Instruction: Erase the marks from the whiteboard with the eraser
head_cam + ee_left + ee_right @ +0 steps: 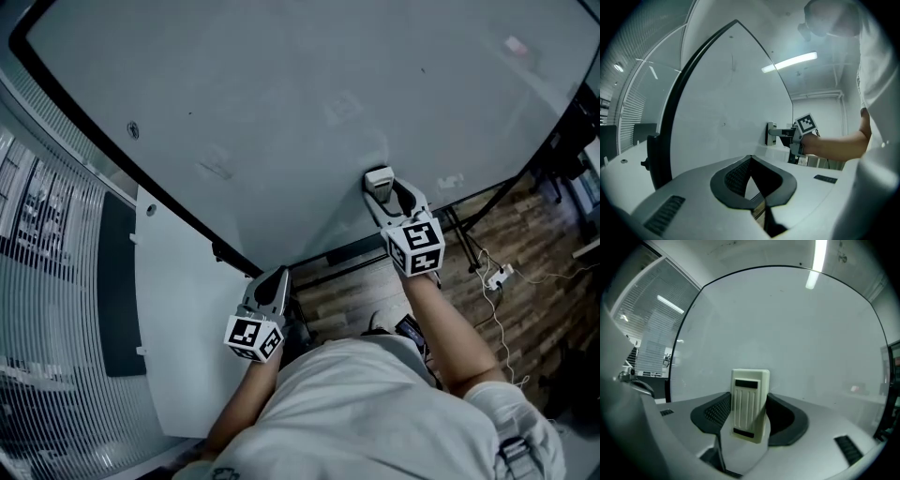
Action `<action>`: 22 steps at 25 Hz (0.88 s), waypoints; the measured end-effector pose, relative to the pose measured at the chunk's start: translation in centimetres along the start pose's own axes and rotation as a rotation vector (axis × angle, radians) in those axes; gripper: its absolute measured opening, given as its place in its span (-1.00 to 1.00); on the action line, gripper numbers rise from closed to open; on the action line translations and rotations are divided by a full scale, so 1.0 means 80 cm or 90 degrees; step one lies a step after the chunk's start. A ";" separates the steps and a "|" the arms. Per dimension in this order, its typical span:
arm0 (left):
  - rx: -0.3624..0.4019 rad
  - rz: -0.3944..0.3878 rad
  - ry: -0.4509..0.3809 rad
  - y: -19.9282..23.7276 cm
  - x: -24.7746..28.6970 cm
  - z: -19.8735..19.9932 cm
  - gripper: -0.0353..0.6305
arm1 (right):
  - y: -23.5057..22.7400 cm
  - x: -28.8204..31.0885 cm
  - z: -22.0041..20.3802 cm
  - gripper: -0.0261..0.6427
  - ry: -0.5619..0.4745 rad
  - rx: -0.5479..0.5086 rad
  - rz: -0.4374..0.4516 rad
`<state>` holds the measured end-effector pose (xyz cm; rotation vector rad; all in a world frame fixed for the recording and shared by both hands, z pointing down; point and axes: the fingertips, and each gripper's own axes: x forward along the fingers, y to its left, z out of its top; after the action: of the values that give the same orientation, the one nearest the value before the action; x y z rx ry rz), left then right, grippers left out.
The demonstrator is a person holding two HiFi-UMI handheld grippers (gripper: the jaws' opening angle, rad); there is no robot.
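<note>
Right tongs [749,416] are gripping the cream eraser [750,392] between both dark pads. The eraser is standing upright in the grip, ribbed back facing the camera. From the head view, it is sitting low on the whiteboard [281,103], in the lower middle area, just above the bottom edge. The left gripper view is showing its face lying against the board surface.

Left tongs [751,160] are pressing tip to tip with nothing between them. They are hanging apart from the board face, close to the person's torso and beside the black frame [178,202] at the board's lower edge, well apart from the right tongs.

The board is looking mostly clean. A faint smudge [216,167] is showing left of centre, and a small pink mark [514,44] is showing near the far upper right corner.

Below the board a wooden floor [525,253] is showing, with a white power strip [498,277] and cable lying on it.
</note>
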<state>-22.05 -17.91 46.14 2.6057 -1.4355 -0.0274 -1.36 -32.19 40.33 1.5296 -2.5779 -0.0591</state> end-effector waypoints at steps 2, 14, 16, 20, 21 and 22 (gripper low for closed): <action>0.001 -0.001 0.002 -0.002 0.011 0.001 -0.87 | -0.040 -0.008 -0.003 -0.21 -0.001 0.012 -0.029; -0.003 0.002 0.005 -0.012 0.035 0.003 -0.87 | -0.156 -0.034 -0.013 -0.22 -0.003 0.101 -0.115; -0.006 -0.001 0.002 -0.014 0.030 0.003 -0.87 | -0.141 -0.033 -0.001 -0.22 -0.012 0.095 -0.102; -0.008 0.008 -0.002 -0.012 0.009 0.002 -0.87 | -0.093 -0.028 0.026 -0.22 -0.029 0.073 -0.076; -0.008 0.010 -0.003 -0.011 0.003 0.002 -0.88 | -0.078 -0.026 0.033 -0.22 -0.034 0.067 -0.067; -0.007 0.012 -0.004 -0.010 -0.003 0.002 -0.88 | -0.061 -0.022 0.040 -0.22 -0.038 0.060 -0.055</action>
<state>-21.56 -17.33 45.84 2.5856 -1.4592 -0.0415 3.29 -33.11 36.43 1.6982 -2.5934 0.0075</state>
